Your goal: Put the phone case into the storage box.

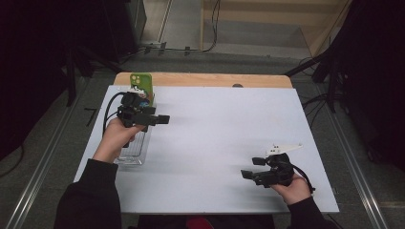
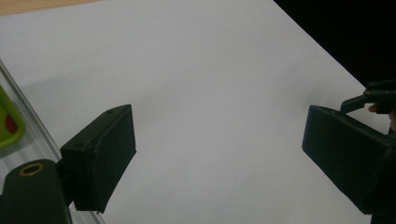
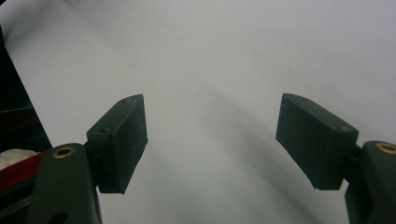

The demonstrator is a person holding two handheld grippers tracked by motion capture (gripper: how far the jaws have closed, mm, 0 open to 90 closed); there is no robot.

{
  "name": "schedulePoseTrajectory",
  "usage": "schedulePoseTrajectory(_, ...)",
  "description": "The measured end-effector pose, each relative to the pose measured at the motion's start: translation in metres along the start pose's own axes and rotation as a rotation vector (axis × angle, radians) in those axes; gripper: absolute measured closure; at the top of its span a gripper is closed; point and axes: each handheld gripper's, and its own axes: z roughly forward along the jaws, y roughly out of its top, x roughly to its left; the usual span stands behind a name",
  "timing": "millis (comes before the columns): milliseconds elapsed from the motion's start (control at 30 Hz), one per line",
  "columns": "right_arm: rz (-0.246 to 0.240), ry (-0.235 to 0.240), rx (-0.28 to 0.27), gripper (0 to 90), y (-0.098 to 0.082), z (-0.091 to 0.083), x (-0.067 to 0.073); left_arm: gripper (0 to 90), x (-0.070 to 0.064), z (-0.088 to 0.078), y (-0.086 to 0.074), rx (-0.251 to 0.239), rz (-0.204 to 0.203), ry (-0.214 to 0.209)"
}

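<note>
Now your left gripper [image 1: 160, 119] hangs over the clear tray [image 1: 135, 151] at the white board's [image 1: 215, 124] left edge, jaws wide, nothing between them. A green phone [image 1: 142, 84] leans behind the tray. Your right gripper [image 1: 253, 168] sits well apart, jaws open, empty.

White-topped table [image 1: 215, 143], wooden strip along far edge. Clear plastic tray [image 1: 133, 150] at left side, green phone [image 1: 142, 83], seemingly propped in it.
</note>
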Motion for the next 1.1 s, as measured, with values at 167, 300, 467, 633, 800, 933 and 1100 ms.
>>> schedulePoseTrajectory(167, 0.000, 0.000, 0.000, 23.2, 0.000, 0.000, 0.000, 10.4, -0.006, -0.002, -0.007, -0.016, 0.021, -0.011)
schedulePoseTrajectory(300, -0.001, 0.004, -0.002, 23.3, 0.000, 0.000, 0.000, 10.4, -0.011, -0.002, -0.013, -0.023, 0.021, -0.037)
schedulePoseTrajectory(467, -0.001, 0.008, 0.000, 23.3, 0.001, 0.000, 0.000, 15.1, -0.016, 0.000, -0.022, -0.022, 0.007, -0.043)
schedulePoseTrajectory(633, 0.001, 0.004, -0.002, 23.3, 0.001, -0.001, 0.000, 15.0, -0.021, 0.002, -0.031, -0.008, 0.029, -0.041)
schedulePoseTrajectory(800, 0.001, 0.005, -0.002, 23.3, 0.001, -0.001, 0.000, 15.0, -0.025, 0.002, -0.037, -0.003, 0.047, -0.034)
schedulePoseTrajectory(933, -0.003, 0.006, 0.000, 23.3, 0.001, -0.001, 0.000, 15.1, -0.028, 0.001, -0.044, -0.003, 0.056, -0.033)
schedulePoseTrajectory(1100, -0.002, 0.005, -0.003, 23.3, 0.001, -0.001, 0.000, 15.2, -0.032, 0.001, -0.052, -0.011, 0.077, -0.031)
